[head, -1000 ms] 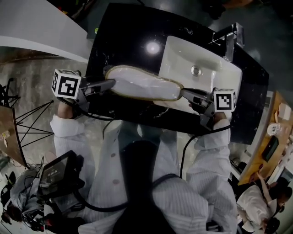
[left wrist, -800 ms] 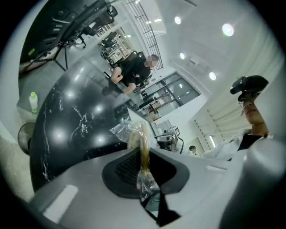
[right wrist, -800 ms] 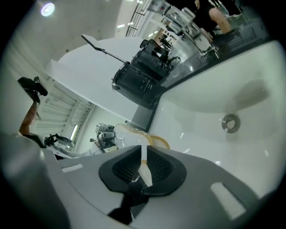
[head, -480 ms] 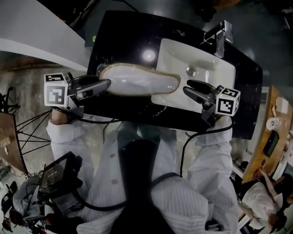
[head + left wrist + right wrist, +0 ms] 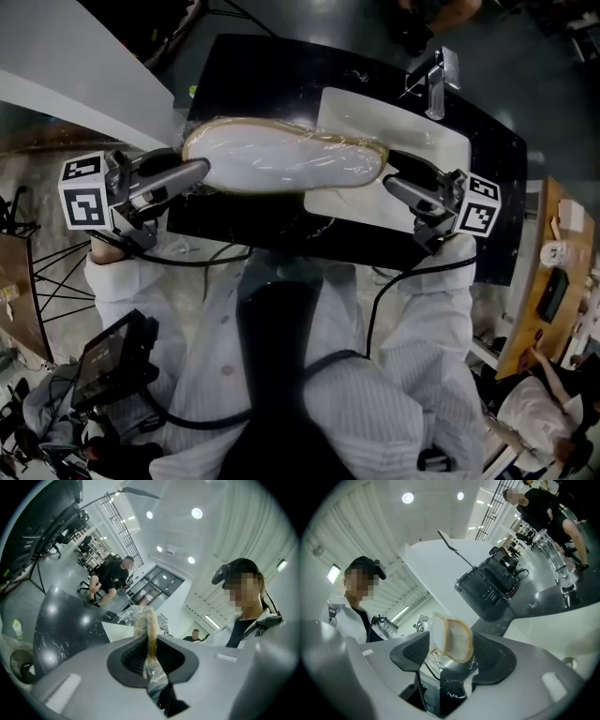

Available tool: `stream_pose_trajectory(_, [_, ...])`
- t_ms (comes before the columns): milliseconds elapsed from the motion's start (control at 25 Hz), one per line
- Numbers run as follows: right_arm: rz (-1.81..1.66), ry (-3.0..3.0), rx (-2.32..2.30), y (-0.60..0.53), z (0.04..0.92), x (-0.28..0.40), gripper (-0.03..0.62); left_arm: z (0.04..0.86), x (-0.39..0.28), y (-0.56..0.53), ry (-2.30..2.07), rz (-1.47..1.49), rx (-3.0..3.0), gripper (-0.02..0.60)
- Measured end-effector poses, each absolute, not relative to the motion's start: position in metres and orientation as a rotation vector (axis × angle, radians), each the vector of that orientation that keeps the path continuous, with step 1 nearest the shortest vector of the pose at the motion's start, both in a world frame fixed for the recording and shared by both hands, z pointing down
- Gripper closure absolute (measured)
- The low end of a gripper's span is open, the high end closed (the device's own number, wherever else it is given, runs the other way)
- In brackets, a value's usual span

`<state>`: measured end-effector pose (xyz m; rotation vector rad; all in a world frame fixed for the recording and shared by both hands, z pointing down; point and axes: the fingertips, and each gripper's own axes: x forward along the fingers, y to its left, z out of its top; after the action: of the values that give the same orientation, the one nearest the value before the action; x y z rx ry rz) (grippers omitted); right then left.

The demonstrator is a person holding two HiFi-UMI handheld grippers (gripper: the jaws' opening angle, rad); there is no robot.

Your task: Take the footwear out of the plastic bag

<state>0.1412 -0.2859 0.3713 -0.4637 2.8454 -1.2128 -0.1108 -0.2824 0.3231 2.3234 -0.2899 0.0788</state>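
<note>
Our left gripper point(image 5: 202, 169) pinches the bagged slipper point(image 5: 281, 157) above the counter point(image 5: 272, 75); our right gripper point(image 5: 392, 178), jaws just opening, loosely flanks its far end.

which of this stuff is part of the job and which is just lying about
Job: slipper; plastic bag around it; left gripper, shut on the plastic bag; right gripper, jaws just opened, slipper's end loose between them.
Lying about: sink; tap; black counter.

jacket point(image 5: 394, 412): white, striped | top point(image 5: 277, 375): black | cap point(image 5: 363, 565): black | cables point(image 5: 368, 323): black
</note>
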Motion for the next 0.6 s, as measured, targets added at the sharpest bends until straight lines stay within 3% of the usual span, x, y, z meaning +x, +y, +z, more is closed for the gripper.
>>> stream_pose_trajectory(280, [-1.260, 2.851, -0.402, -0.273, 0.363, 0.131, 0.375, 0.327, -0.120, -0.289, -0.358, 0.051, 2.318, 0.538])
stream_pose_trajectory(400, [-1.375, 2.663, -0.225, -0.271, 0.360, 0.131, 0.478, 0.328, -0.120, -0.287, -0.346, 0.046, 2.315, 0.538])
stream_pose_trajectory(600, [-1.348, 2.612, -0.153, -0.263, 0.357, 0.127, 0.473, 0.336, -0.123, -0.289, -0.383, 0.060, 2.292, 0.538])
